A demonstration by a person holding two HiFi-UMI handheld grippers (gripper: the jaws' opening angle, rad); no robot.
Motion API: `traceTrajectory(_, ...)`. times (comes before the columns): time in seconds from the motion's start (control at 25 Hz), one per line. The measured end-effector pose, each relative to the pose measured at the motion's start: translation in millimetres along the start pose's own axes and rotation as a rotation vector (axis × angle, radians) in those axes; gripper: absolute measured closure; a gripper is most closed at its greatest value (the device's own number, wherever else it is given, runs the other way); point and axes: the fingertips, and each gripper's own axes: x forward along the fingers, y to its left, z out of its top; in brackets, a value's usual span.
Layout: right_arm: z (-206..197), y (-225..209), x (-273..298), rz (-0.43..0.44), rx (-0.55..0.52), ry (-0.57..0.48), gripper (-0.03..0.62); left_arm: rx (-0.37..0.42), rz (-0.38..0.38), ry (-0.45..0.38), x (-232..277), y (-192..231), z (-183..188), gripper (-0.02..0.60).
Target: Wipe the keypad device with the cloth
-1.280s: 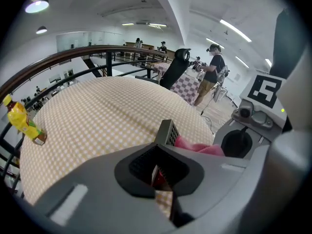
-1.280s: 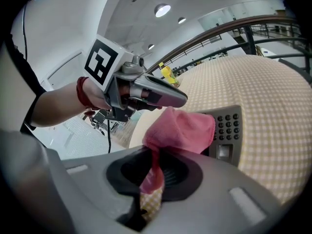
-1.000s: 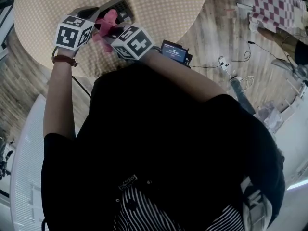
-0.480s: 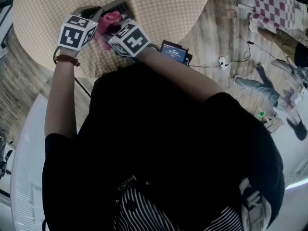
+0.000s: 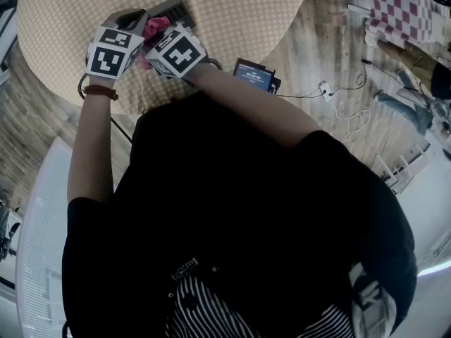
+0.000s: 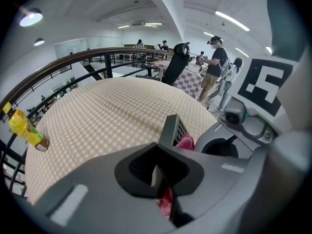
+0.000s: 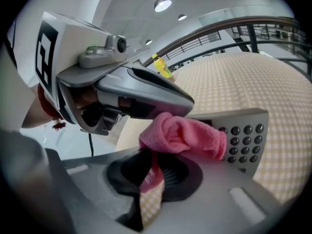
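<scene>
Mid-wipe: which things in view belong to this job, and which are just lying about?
In the job: keypad device, clamped in the left tongs; pink cloth, clamped in the right tongs, pressed on the keypad device.
Lying about: yellow bottle on the checked table; small screen unit near the table's edge; black chair beyond.

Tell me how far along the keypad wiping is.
Set-up looks done: the left gripper is clamped on the keypad device, and the right gripper is clamped on the pink cloth. In hand: the cloth lies against the device's face. Left: the uncovered buttons; how much is already wiped can't be judged.
</scene>
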Motion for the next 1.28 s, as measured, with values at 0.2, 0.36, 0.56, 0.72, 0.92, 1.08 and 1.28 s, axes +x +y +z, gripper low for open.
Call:
traceTrajectory(0.2, -30.2, -5.0, 9.4, 0.010, 0.047, 0.068, 0.545, 0.004, 0.012, -0.006, -1.2, 0.5, 0.0, 0.578)
traceTrajectory(0.36, -51.6, -10.9, 12.0, 0.012, 0.099, 0.114, 0.545, -0.016, 0.021, -0.022, -1.2, 1.7, -2.1, 0.578)
traceTrajectory(0.56, -31.9, -7.9, 0.9, -0.011, 0.093, 0.048, 0.545, -0.008, 0.037, -0.028, -2.0, 2.9, -1.8, 0.578)
traceTrajectory(0.72, 15.1, -7.9, -22.4, -0.019, 0.058, -0.081, 0.545, 0.023, 0.056, -0.024, -3.8, 1.3, -0.2, 0.578)
traceTrajectory(0.92, 8.2, -14.2, -15.4, -0.015, 0.096, -0.026, 0.545, 0.059, 0.068, -0.013, -3.6, 2.7, 0.1, 0.578)
traceTrajectory(1.08, -7.3, -20.3, -9.9, -0.034, 0.171, -0.004, 0.545, 0.086, 0.080, -0.006, -1.7, 3.0, 1.4, 0.578)
traceTrajectory(1.28, -40.3, -28.3, -2.3, -0.018, 0.250, 0.061, 0.545, 0.095, 0.082, -0.002, -0.7, 2.6, 1.9, 0.578)
